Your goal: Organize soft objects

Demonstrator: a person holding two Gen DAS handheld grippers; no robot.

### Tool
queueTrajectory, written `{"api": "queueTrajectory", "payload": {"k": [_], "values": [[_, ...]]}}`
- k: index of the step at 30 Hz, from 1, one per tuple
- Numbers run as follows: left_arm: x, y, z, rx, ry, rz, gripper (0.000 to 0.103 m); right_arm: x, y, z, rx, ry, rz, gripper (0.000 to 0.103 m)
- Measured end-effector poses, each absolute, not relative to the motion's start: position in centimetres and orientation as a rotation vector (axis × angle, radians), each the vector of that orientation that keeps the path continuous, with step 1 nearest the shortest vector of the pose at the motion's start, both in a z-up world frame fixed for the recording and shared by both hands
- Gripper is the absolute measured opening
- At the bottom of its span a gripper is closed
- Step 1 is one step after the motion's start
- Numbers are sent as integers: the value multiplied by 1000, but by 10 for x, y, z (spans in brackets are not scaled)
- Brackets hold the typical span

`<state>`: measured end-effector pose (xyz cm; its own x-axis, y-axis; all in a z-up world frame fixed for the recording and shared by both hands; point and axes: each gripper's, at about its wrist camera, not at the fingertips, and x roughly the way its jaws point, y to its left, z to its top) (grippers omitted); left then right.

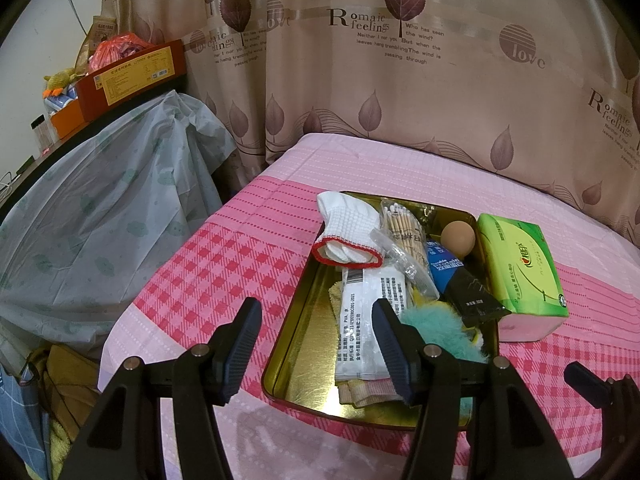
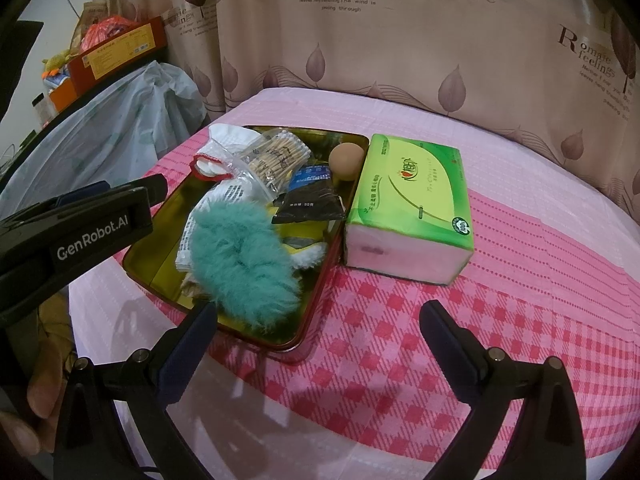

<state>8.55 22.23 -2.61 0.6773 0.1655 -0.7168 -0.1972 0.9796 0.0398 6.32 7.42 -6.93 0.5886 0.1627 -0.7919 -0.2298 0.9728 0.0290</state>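
1. Left gripper (image 1: 316, 346) sits nearest the lens in the left wrist view, fingers spread wide, holding nothing. Its right finger (image 1: 390, 350) overlaps the near end of the tin; contact cannot be told.
2. Right gripper (image 2: 318, 344) also spread wide and empty, hovering over the pink checked cloth (image 2: 420, 340) at 6 o'clock of the tissue pack.
3. Gold tin tray (image 1: 298, 336) lies on the cloth, red outer rim, open top.
4. Tin contents, left wrist view: white glove with red cuff (image 1: 346, 236) at 11 o'clock, draped over the rim; bag of cotton swabs (image 1: 402, 236) at 12; tan ball (image 1: 458, 238) at 1 o'clock; blue-black packet (image 1: 464, 288) at 3; white printed pouch (image 1: 370, 320) in the middle; teal fluffy item (image 1: 434, 330) at 5 o'clock.
5. Right wrist view shows the teal fluffy item (image 2: 244, 264) lying across the near half of the tin, partly on the white pouch (image 2: 188, 236).
6. Green tissue pack (image 1: 520, 272) lies on the cloth outside the tin, against its 3 o'clock wall.
7. Leaf-print curtain (image 1: 400, 92) hangs behind the bed at 12 o'clock.
8. Grey plastic sheet (image 1: 112, 208) drapes furniture at 9 o'clock.
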Motion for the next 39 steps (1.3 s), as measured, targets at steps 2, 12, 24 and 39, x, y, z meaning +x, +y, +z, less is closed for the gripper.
{"api": "queueTrajectory", "payload": {"k": [2,12,24,39], "values": [[85,222,-26,-42,801,205,59,63,74,-69,-82,914,230,100],[85,222,-26,-41,801,204,59,61,76,-70,-83,916,230,100],[85,223,-26,-42,800,206,59,60,78,-70,-88,919,234,100],[83,221,-23,-30,786,203,59,58,80,-71,-103,923,244,100]]}}
